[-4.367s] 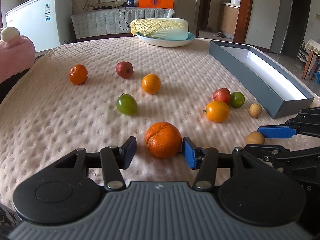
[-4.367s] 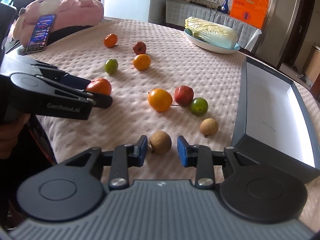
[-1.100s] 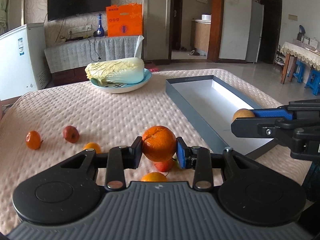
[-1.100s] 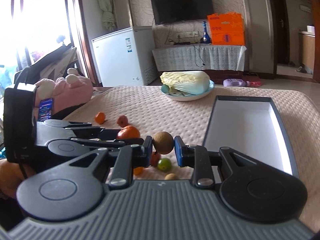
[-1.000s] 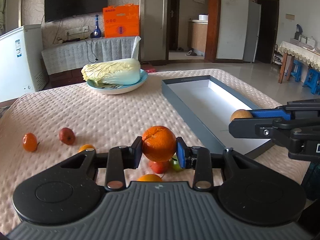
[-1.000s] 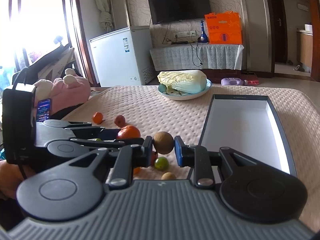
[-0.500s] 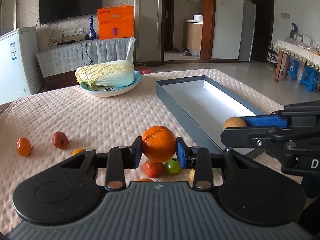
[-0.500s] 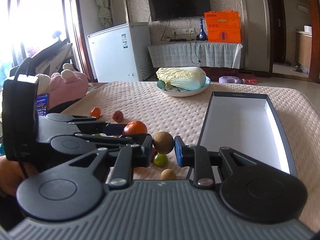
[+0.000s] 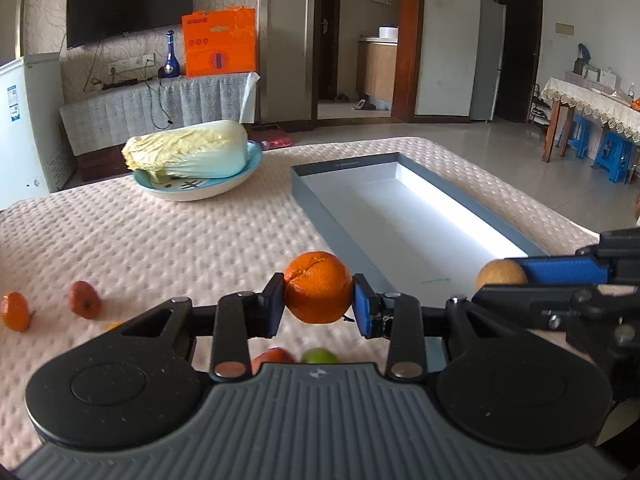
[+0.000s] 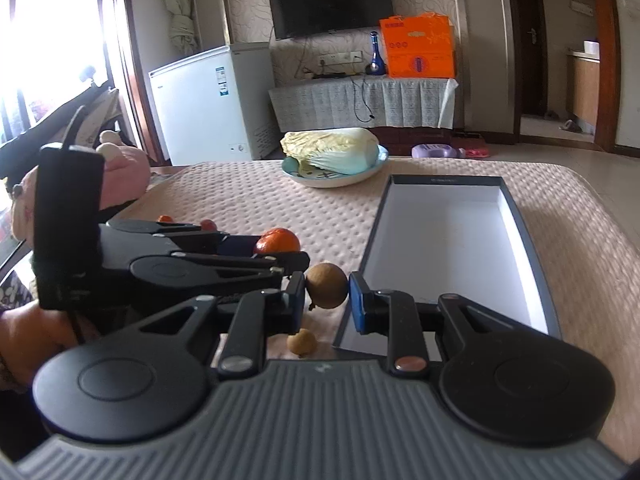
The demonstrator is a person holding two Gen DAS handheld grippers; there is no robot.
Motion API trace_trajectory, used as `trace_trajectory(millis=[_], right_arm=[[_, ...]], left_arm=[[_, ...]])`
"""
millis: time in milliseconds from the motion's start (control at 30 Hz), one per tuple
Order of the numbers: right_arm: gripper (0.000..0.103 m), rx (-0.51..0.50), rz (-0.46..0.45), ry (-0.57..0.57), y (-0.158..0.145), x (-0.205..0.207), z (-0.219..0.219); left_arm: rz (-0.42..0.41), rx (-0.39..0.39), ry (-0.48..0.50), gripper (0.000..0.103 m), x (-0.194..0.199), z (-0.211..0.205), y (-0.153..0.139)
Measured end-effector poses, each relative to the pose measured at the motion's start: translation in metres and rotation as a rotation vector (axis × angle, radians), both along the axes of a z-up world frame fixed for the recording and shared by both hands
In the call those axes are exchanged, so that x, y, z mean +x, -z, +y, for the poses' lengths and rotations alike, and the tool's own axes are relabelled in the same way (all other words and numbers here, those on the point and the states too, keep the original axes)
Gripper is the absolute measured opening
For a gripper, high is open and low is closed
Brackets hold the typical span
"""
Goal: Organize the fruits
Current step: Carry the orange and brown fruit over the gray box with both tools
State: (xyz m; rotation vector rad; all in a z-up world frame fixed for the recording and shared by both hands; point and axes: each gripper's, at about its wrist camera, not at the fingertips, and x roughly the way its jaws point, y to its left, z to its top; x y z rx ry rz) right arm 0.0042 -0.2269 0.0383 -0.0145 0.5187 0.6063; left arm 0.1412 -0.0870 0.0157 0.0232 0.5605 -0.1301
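**Two fruits in the air, box waiting just ahead**

You are holding an orange (image 9: 318, 288) pinched between the pads of your left gripper (image 9: 319, 305), lifted clear of the desk (image 9: 180, 240), so it is riding free rather than rolling on the quilted cover. Your right gripper (image 10: 327, 300) is clamping a small brown fruit (image 10: 326, 285) at its narrowest setting, which suits so small a round thing. Both grippers are pointing toward the near end of the grey box (image 9: 344, 240), with the brown fruit already hanging about over its near right corner in the left wrist view; judging from that, you are carrying both pieces in for a drop.

Just below the grippers, a red fruit (image 9: 274, 356), a green fruit (image 9: 320, 356) and a second brown fruit (image 10: 302, 342) are lying on the desk near the box's near left corner, waiting their turn. Further toward the left edge, a small orange fruit (image 9: 15, 311) and a dark red fruit (image 9: 84, 299) are sitting apart.

The box is lying empty along the right side of the desk. Beyond it, near the far edge, a cabbage (image 9: 188, 154) is resting on a blue plate (image 9: 200, 190), well clear of your path.
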Motion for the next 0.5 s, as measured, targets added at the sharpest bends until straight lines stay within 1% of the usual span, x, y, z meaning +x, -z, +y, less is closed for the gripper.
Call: trace_trajectory(millis=[67,233,333,500], right_arm=[[0.027,-0.008,0.005,0.007,0.001,-0.001,-0.002],[0.027,-0.032,0.036,0.065,0.005,0.005,-0.01],[0.027,-0.037,0.042,0.12,0.006,0.007,-0.019],[0.027,-0.008,0.074,0.239,0.007,0.014,-0.039]], left_arm=[[-0.005,0.002,0.018,0.041,0.003,-0.008,0.001],[-0.011,-0.006,0.059,0.041,0.012,-0.027,0.003],[-0.016,-0.007,0.076,0.041,0.022,-0.038,0.005],[-0.009,-0.023,0.086,0.041,0.039,-0.05,0.011]])
